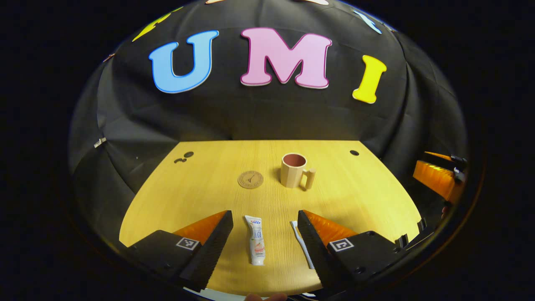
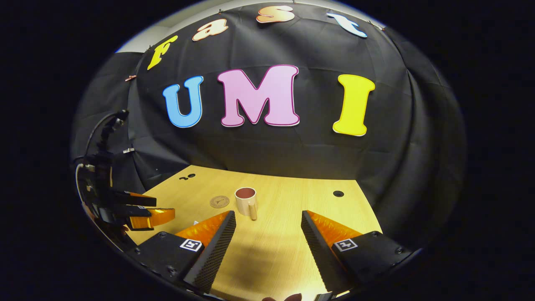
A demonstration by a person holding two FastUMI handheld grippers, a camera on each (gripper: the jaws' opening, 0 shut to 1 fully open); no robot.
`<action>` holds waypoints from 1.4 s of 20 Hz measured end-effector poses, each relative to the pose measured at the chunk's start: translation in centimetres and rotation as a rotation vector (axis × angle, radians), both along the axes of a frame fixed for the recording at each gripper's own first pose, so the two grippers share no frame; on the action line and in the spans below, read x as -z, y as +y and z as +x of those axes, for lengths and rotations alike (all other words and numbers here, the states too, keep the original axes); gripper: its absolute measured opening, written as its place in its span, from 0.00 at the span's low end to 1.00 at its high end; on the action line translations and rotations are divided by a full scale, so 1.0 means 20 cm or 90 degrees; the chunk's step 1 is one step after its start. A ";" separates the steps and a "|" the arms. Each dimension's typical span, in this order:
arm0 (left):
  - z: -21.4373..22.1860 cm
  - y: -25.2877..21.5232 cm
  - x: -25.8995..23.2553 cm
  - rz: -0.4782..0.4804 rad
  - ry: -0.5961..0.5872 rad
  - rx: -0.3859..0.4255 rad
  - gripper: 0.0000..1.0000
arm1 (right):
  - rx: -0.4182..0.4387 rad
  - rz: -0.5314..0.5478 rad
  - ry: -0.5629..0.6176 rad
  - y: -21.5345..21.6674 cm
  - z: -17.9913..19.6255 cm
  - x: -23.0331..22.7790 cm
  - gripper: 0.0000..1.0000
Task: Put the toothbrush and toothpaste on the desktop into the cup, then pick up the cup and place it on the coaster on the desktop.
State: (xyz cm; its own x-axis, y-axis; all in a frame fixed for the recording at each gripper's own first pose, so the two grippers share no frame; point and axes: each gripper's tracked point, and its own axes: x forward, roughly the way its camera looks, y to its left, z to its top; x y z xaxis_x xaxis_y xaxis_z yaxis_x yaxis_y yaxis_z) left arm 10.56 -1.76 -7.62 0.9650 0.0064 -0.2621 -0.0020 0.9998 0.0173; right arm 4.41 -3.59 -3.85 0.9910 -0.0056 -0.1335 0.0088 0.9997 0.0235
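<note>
Left gripper [image 1: 264, 234]: jaws wide apart above the wooden desk [image 1: 368, 196]; toothpaste [image 1: 256, 240], a soft tube, lies between its fingers; toothbrush [image 1: 301, 244] just beside the right finger. Faceted cup [image 1: 294, 170] with handle stands beyond, beside the round coaster [image 1: 250, 179]. Right gripper [image 2: 267, 234]: spread, empty.

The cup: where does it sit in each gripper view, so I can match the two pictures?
Left gripper view: cup right of centre, handle toward the camera's right, coaster just to its left.
Right gripper view: cup left of centre, handle facing the camera.
Shared landmark: the coaster, left of the cup in both.
</note>
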 end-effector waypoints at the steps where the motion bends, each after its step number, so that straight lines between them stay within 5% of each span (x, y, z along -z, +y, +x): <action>1: 0.04 -0.01 0.05 -0.003 0.016 0.004 0.97 | 0.000 0.002 0.005 -0.01 0.01 0.01 0.97; 13: 0.38 0.12 0.60 0.005 0.186 -0.028 0.92 | -0.016 0.007 0.080 -0.04 0.13 0.20 0.97; 28: 0.46 0.17 0.80 0.018 0.228 0.004 0.80 | -0.062 0.019 0.257 0.34 0.18 0.64 0.96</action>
State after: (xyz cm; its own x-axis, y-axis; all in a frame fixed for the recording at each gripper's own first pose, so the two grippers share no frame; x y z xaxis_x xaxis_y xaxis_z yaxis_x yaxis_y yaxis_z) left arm 19.70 1.66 -23.65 0.8120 0.0121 -0.5836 0.0159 0.9990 0.0428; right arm 8.00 3.21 -16.61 0.8549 0.0953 -0.5099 -0.0714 0.9952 0.0662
